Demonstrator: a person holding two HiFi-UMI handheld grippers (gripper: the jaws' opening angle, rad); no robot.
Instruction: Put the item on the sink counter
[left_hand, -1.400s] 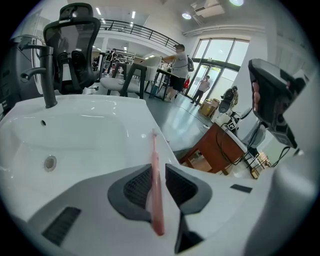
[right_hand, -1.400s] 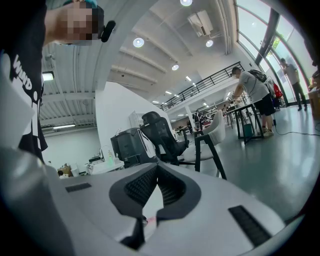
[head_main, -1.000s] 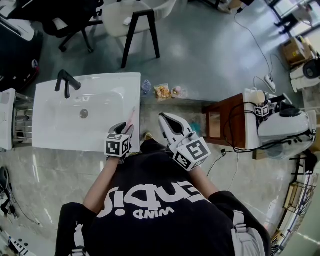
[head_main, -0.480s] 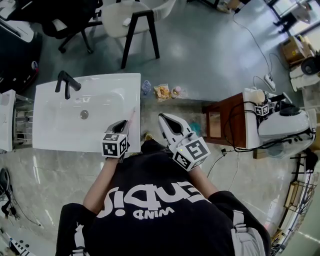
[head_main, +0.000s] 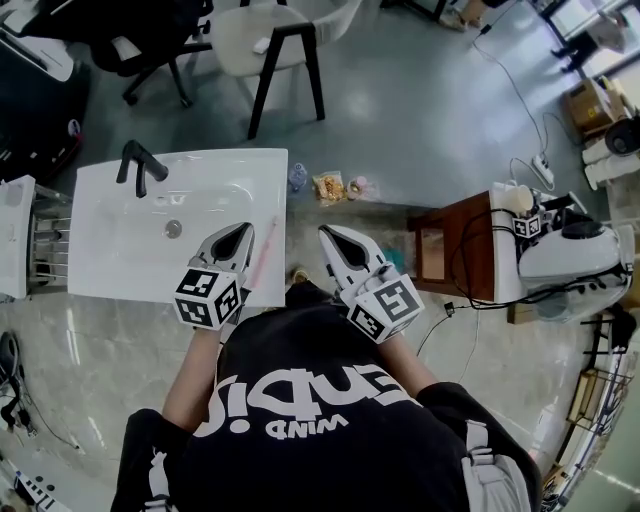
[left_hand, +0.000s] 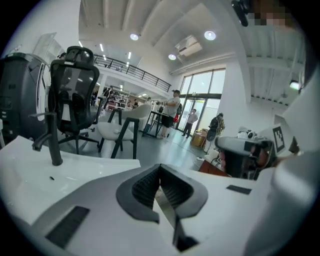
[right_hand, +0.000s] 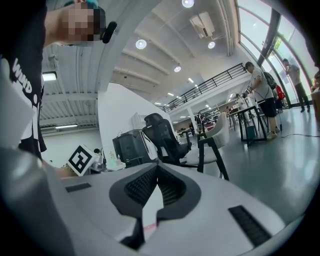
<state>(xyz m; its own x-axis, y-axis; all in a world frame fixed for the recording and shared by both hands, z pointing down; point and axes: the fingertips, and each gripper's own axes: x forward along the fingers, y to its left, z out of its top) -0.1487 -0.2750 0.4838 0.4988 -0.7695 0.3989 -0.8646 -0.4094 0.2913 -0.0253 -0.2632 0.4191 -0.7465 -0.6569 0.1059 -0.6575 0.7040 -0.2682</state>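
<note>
A thin pink stick-like item (head_main: 263, 256) lies on the right edge of the white sink counter (head_main: 110, 270). My left gripper (head_main: 243, 229) hovers just left of it, over the counter's front right corner. Its jaws have just closed, and nothing is between them. In the left gripper view the left gripper (left_hand: 160, 166) shows its ribbed pads (left_hand: 145, 187) meeting at the tip, with the counter (left_hand: 30, 165) and black faucet (left_hand: 50, 145) ahead. My right gripper (head_main: 324, 232) is shut and empty, off the counter to the right; its own view shows the right gripper (right_hand: 158, 165) with jaws together.
A black faucet (head_main: 140, 165) stands at the basin's far left. A small bottle (head_main: 296, 177) and snack packets (head_main: 326, 185) lie on the floor beyond the counter. A wooden cabinet (head_main: 450, 240) stands to the right, a chair (head_main: 270, 40) beyond, and a wire rack (head_main: 40, 240) at the left.
The left gripper has let go of the pink item, risen and drawn back to the left, and shut. The item stays on the counter's edge. The right gripper has not moved.
</note>
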